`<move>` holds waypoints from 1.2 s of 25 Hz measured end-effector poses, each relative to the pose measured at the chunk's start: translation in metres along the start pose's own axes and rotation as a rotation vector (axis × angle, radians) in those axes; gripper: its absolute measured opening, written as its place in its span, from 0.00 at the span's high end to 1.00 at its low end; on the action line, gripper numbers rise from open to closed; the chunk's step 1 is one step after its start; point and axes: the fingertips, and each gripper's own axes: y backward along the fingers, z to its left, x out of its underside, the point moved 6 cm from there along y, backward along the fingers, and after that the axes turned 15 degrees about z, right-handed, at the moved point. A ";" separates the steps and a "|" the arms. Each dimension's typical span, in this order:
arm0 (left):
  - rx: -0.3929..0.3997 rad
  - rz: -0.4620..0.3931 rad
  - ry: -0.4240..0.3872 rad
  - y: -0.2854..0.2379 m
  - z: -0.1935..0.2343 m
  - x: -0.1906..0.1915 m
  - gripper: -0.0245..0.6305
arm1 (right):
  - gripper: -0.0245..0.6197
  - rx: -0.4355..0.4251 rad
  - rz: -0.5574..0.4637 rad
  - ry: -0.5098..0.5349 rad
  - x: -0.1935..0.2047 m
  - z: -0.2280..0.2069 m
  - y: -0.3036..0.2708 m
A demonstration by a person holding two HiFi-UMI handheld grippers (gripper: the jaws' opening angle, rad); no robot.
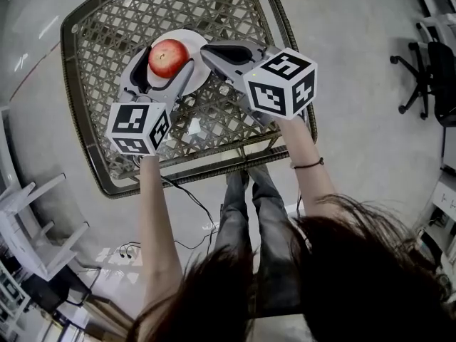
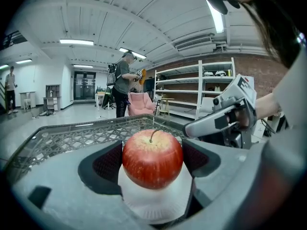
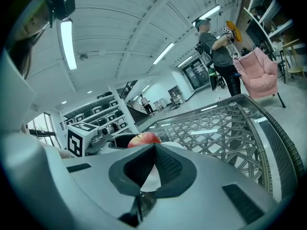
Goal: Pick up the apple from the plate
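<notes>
- The right gripper (image 3: 154, 146) has its fingertips pressed together, with nothing between them.
- An apple (image 3: 144, 138) peeks out just beyond the fingertips, slightly to their left.
- A white plate (image 3: 151, 176) shows through the gap below the fingertips.

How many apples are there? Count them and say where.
1. The apple sits between the left gripper's jaws, over the white plate on the woven table. None seem hidden.
</notes>
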 end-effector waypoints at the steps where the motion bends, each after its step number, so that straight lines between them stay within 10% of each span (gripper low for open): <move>1: 0.000 -0.005 0.006 0.002 -0.001 -0.001 0.37 | 0.95 0.000 0.000 -0.002 -0.001 0.001 0.002; 30: -0.029 -0.092 0.131 0.107 -0.047 -0.054 0.37 | 0.95 -0.027 -0.029 0.025 -0.050 0.074 0.068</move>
